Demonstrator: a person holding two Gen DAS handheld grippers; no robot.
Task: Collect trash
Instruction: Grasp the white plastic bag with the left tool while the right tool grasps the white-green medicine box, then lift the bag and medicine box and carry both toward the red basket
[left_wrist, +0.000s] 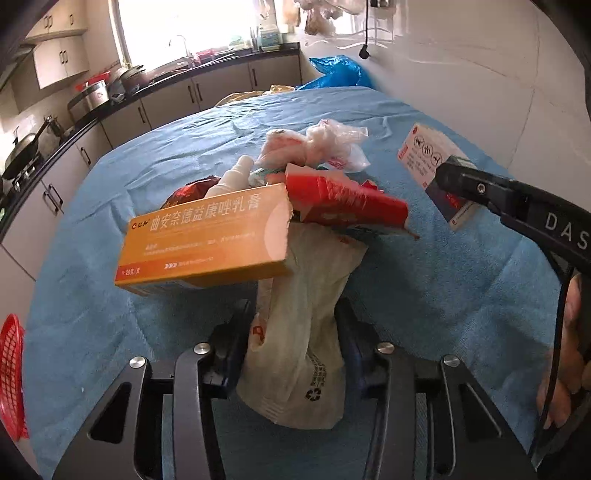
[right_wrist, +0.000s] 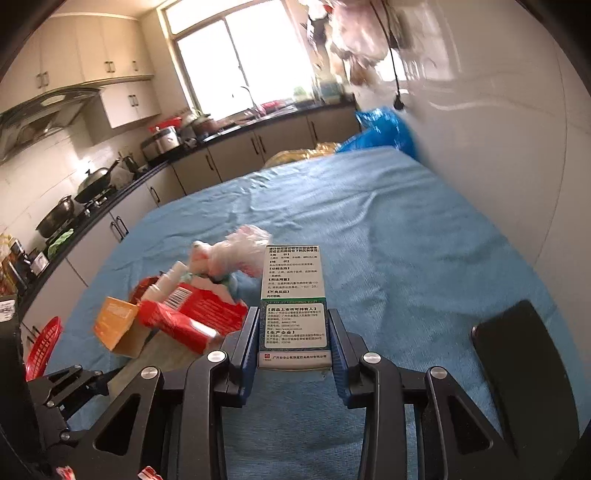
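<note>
My left gripper (left_wrist: 293, 314) is shut on the edge of a beige plastic bag (left_wrist: 306, 332) lying on the blue cloth. On the bag rest an orange medicine box (left_wrist: 203, 240), a red carton (left_wrist: 343, 201), a white spray bottle (left_wrist: 231, 177) and crumpled white plastic (left_wrist: 325, 144). My right gripper (right_wrist: 291, 328) is shut on a white and green medicine box (right_wrist: 293, 299), held above the cloth to the right of the pile (right_wrist: 177, 314). That box (left_wrist: 428, 155) and the right gripper's finger (left_wrist: 480, 188) show at the right of the left wrist view.
The table is covered by a blue cloth (right_wrist: 388, 221). A red basket (left_wrist: 13, 373) sits at its left edge. A blue bag (right_wrist: 380, 129) lies at the far end by the white wall. A dark flat object (right_wrist: 524, 369) lies at the right. Kitchen counters (left_wrist: 110, 107) run along the left.
</note>
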